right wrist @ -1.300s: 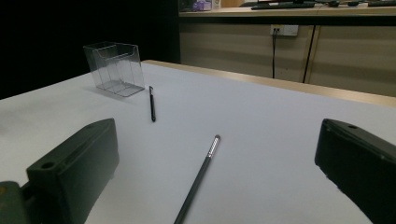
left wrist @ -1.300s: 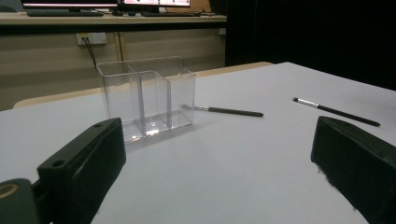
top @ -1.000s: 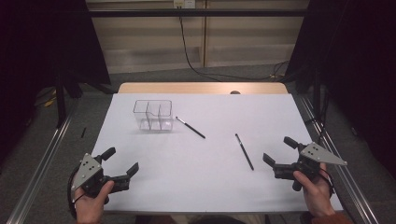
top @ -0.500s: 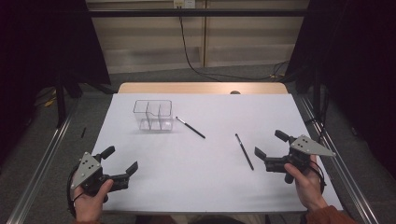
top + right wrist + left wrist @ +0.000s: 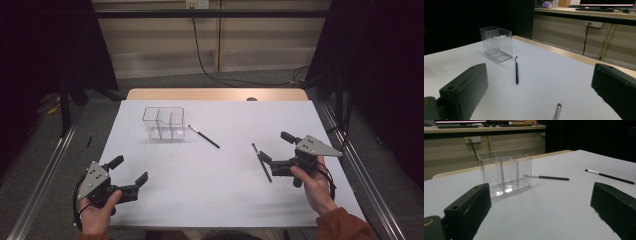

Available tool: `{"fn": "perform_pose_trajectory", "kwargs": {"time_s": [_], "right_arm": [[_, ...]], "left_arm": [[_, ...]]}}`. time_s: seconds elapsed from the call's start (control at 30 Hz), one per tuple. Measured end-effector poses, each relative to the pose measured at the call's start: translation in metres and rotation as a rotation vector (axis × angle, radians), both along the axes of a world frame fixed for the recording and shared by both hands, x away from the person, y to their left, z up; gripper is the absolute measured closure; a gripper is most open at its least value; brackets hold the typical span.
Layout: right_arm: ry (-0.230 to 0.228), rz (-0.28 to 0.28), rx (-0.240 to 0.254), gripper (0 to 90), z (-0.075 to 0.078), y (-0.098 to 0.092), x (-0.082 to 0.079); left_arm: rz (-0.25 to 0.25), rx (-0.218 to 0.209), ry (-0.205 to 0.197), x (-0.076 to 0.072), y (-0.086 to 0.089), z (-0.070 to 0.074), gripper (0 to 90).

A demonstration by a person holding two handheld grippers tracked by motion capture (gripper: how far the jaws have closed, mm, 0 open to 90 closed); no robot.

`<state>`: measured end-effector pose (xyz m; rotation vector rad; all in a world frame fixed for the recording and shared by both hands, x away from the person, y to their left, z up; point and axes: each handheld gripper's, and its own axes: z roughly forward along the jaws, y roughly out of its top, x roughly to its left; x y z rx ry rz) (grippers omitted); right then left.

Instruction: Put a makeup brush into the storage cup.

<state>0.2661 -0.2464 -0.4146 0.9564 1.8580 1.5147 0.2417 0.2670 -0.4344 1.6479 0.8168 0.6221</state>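
1. The right gripper [image 5: 276,150] is released, its jaws wide apart and holding nothing. In the high view its lower jaw tip sits just beside the near brush [image 5: 261,162], close to the middle of the handle; I cannot tell whether it touches.
2. Over the past second this gripper has moved inward from the table's right edge toward that brush. A second ago it was well apart from the brush, half a second ago it was nearer, and now it is right at it.
3. In the right gripper view the brush's tip [image 5: 557,110] shows low between the two black jaws, pointing up from the bottom edge.
4. The left gripper [image 5: 131,170] is also released, jaws spread and empty, held over the near left part of the table [image 5: 215,190]. It has stayed where it was in the earlier frames.
5. The near brush lies flat on the white cover, right of centre, running toward the person. It has not shifted.
6. The far brush [image 5: 203,136] lies flat nearer the middle, at a slant, its bristle end just beside the box [image 5: 164,123]. It lies as before.
7. The clear box stands upright at the far left, with inner dividers, and its compartments look empty in the left gripper view [image 5: 505,171].
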Motion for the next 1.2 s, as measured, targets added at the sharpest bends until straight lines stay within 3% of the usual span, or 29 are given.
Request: {"fn": "perform_pose_trajectory", "kwargs": {"time_s": [0.13, 0.2, 0.43, 0.67, 1.03, 1.2], "right_arm": [[0.0, 0.016, 0.001, 0.3, 0.002, 0.008, 0.008], [0.027, 0.032, 0.008, 0.5, 0.003, 0.013, 0.017], [0.012, 0.051, 0.007, 0.5, 0.008, 0.025, 0.032], [0.032, 0.073, -0.043, 0.5, 0.009, 0.042, 0.049], [0.022, 0.082, -0.023, 0.8, 0.006, 0.056, 0.07], [0.04, 0.092, -0.008, 1.0, 0.005, 0.061, 0.08]], "left_arm": [[0.006, 0.0, 0.004, 0.0, 0.001, 0.0, 3.1], [0.006, 0.006, 0.0, 0.0, 0.002, 0.0, 3.1], [0.01, -0.002, 0.01, -0.001, 0.003, 0.0, 3.1], [0.0, 0.0, 0.009, -0.001, 0.002, 0.0, 3.1], [0.001, 0.004, 0.002, -0.002, 0.003, 0.001, 3.1], [0.004, 0.009, 0.001, -0.002, 0.003, 0.001, 3.2]]}}
